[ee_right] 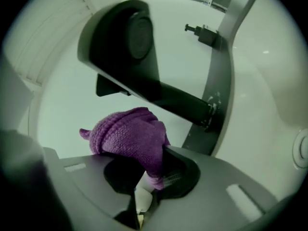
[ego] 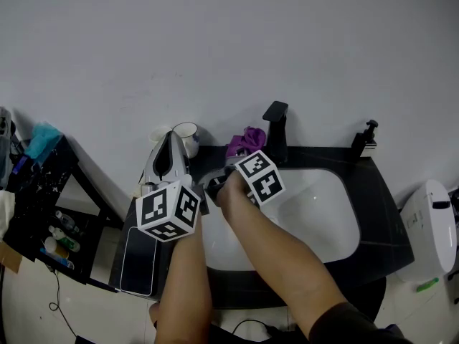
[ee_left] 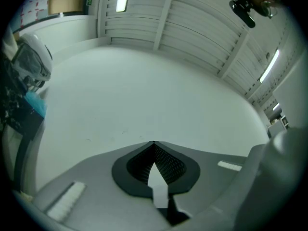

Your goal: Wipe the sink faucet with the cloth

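The black faucet [ego: 276, 130] stands at the back rim of the white sink [ego: 323, 217]. In the right gripper view the faucet [ee_right: 139, 57] looms just above and beyond the jaws. My right gripper [ee_right: 155, 170] is shut on a purple knitted cloth [ee_right: 127, 136], which bunches out over the jaws. From the head view the cloth [ego: 246, 140] sits just left of the faucet base, held by the right gripper [ego: 241, 153]. My left gripper [ego: 170, 149] points at the wall, left of the sink, jaws together and empty; in its own view the left gripper [ee_left: 154, 150] faces bare wall.
A white cup [ego: 188, 136] stands by the wall behind the left gripper. A black soap pump [ego: 364, 140] is at the sink's back right. A dark flat slab [ego: 140, 259] lies left of the sink. A black shelf [ego: 43, 199] with bottles is far left, a white appliance [ego: 429, 228] far right.
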Demonstrator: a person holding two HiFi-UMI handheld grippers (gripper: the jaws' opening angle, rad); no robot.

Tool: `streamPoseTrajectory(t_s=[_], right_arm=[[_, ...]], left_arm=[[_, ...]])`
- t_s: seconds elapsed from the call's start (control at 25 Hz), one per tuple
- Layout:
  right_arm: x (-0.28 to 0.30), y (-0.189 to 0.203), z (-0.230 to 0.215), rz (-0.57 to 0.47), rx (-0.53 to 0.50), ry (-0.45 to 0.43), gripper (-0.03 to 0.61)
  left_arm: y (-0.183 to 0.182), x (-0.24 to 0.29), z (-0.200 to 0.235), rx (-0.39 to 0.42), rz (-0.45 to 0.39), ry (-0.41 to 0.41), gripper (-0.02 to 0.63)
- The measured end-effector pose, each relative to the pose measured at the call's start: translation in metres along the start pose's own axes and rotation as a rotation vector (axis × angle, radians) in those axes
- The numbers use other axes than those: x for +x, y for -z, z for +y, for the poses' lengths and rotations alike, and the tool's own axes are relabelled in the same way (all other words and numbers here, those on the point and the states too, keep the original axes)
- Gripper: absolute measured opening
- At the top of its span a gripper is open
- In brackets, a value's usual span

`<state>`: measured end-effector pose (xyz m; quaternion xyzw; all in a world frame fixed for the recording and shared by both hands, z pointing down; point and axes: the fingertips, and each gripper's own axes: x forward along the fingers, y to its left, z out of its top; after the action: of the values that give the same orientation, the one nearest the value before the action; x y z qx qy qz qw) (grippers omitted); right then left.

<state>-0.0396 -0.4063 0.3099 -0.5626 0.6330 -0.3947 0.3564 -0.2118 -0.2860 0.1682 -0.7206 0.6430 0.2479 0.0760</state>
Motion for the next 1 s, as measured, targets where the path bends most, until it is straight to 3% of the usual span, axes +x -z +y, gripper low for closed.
streamPoseTrajectory(t_s=[0.12, 0.32, 0.44, 0.52, 0.56, 0.64, 0.72, 0.76, 0.84, 1.0], right_arm=[[-0.008, 0.009, -0.014, 0.031, -0.011, 0.009, 0.058], [-0.024, 0.009, -0.012, 0.1, -0.116, -0.025, 0.058], [-0.046, 0.016, 0.012, 0.221, -0.306, -0.123, 0.058], [-0.073, 0.017, 0.042, 0.266, -0.547, -0.268, 0.058], [-0.092, 0.01, 0.061, 0.222, -0.713, -0.369, 0.058], [-0.135, -0.017, 0.102, 0.0, -1.065, -0.596, 0.058], [-0.171, -0.052, 0.132, -0.225, -1.262, -0.747, 0.058], [-0.179, -0.072, 0.137, -0.293, -1.304, -0.763, 0.058], [-0.176, -0.111, 0.13, -0.35, -1.359, -0.715, 0.058], [-0.144, -0.165, 0.082, -0.285, -1.43, -0.561, 0.058]], left_arm=[[0.002, 0.001, -0.006, 0.094, 0.011, -0.004, 0.017], [0.015, 0.004, -0.011, 0.131, 0.054, 0.009, 0.017], [0.024, 0.005, -0.011, 0.135, 0.082, 0.006, 0.017], [0.032, 0.005, -0.014, 0.131, 0.105, 0.012, 0.017], [0.037, 0.006, -0.016, 0.129, 0.118, 0.019, 0.017], [0.046, 0.007, -0.025, 0.16, 0.144, 0.041, 0.017], [0.054, 0.008, -0.039, 0.221, 0.162, 0.077, 0.017], [0.058, 0.008, -0.046, 0.239, 0.171, 0.102, 0.017], [0.067, 0.008, -0.061, 0.242, 0.193, 0.152, 0.017], [0.091, 0.006, -0.088, 0.199, 0.253, 0.22, 0.017]])
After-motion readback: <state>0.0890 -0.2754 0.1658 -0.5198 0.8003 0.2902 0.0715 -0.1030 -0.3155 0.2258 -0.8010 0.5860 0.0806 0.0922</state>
